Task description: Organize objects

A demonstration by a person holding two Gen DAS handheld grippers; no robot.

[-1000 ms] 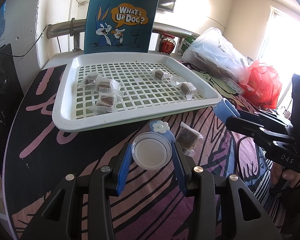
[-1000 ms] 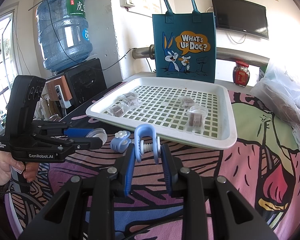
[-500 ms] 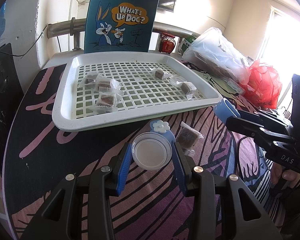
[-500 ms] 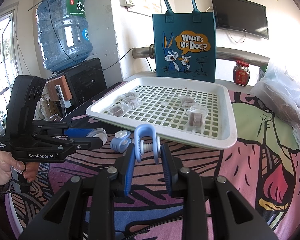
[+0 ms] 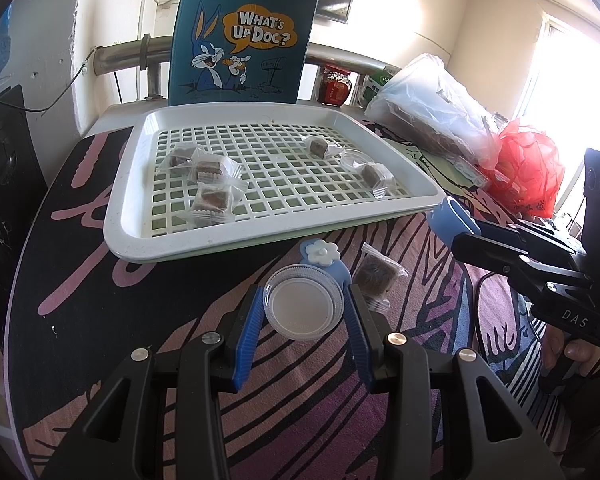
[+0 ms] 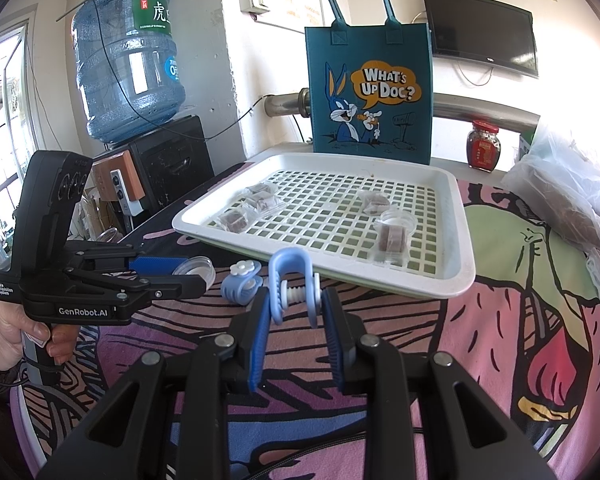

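Observation:
My left gripper (image 5: 302, 304) is shut on a clear round plastic lid (image 5: 303, 303), held above the patterned tablecloth; it also shows in the right wrist view (image 6: 194, 269). My right gripper (image 6: 294, 312) is shut on a light blue clip (image 6: 290, 280), seen from the side in the left wrist view (image 5: 450, 218). A blue flower hair clip (image 5: 322, 254) and a wrapped brown snack (image 5: 376, 274) lie on the table just beyond the lid. A white grid tray (image 5: 236, 236) holds several wrapped snacks (image 5: 212, 200) and a small clear cup (image 6: 396, 222).
A teal Bugs Bunny tote bag (image 5: 244, 36) stands behind the tray. A red jar (image 5: 334, 88), a clear plastic bag (image 5: 432, 112) and a red bag (image 5: 528, 172) lie at the right. A water bottle (image 6: 128, 60) stands on a black dispenser at the left.

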